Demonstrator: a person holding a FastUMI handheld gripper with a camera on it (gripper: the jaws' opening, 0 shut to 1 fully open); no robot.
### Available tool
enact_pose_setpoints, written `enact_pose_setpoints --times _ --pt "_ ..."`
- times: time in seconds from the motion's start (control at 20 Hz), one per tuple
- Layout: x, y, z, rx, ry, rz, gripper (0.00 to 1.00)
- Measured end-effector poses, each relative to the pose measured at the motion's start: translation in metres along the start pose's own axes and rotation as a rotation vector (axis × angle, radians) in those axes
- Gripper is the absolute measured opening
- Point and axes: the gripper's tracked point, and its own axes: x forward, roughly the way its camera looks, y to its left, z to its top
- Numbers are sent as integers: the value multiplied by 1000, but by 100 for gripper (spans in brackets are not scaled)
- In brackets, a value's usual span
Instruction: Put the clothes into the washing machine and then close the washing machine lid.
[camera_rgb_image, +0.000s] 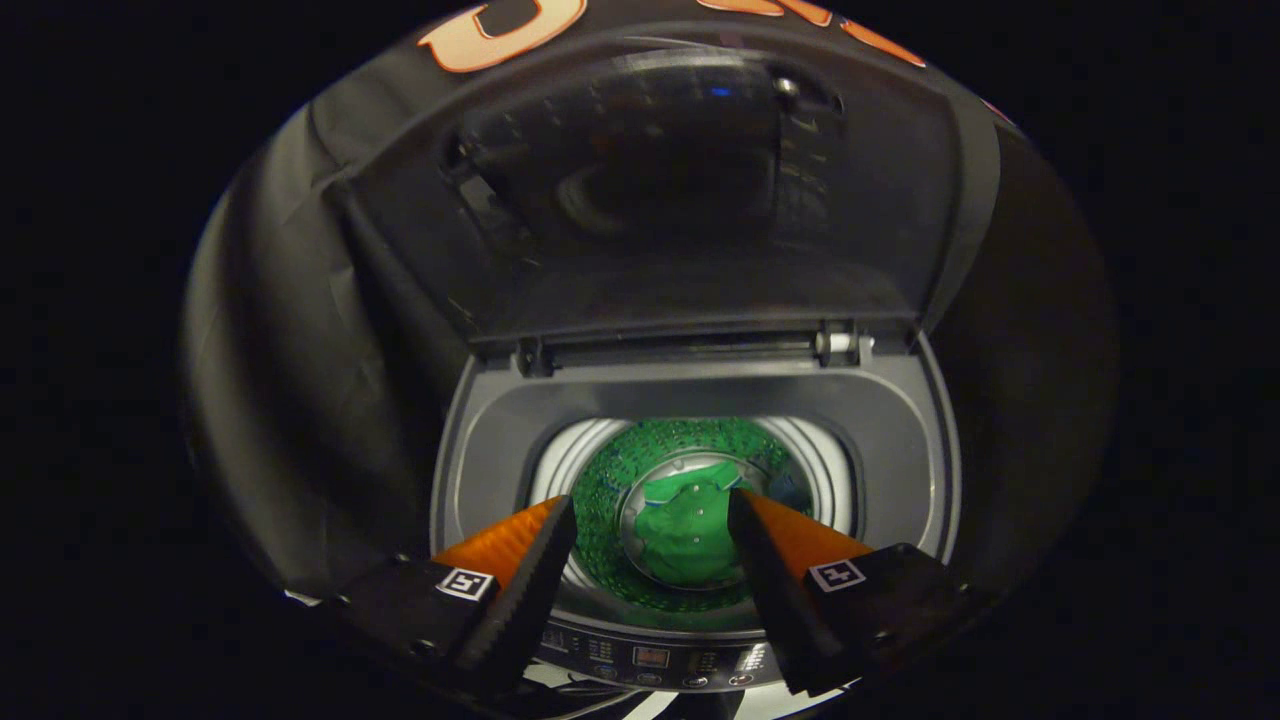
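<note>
From the tool's own camera, the tool (652, 520) hangs over the washing machine (905, 440) with its two fingers spread wide and nothing between them. Down in the drum (610, 480) lies the green shirt (685, 535), seen in the gap between the fingers. So I think the clothes part is done. The lid (690, 200) stands straight up at the back. Shutting it is what is left.

no readable text, control panel (655, 660) markings too small to read
</note>
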Motion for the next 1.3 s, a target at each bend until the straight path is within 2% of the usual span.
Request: enact_pose_setpoints --times 0.2,0.5,0.8,1.05,1.3 --pt "-38 9 46 -55 -106 11 99" --pt "-66 28 124 -84 -271 55 98" --pt "-85 26 184 -95 -383 38 98" --pt "-82 21 223 -124 -432 0 98" --pt "-54 9 243 -133 -423 -51 98"
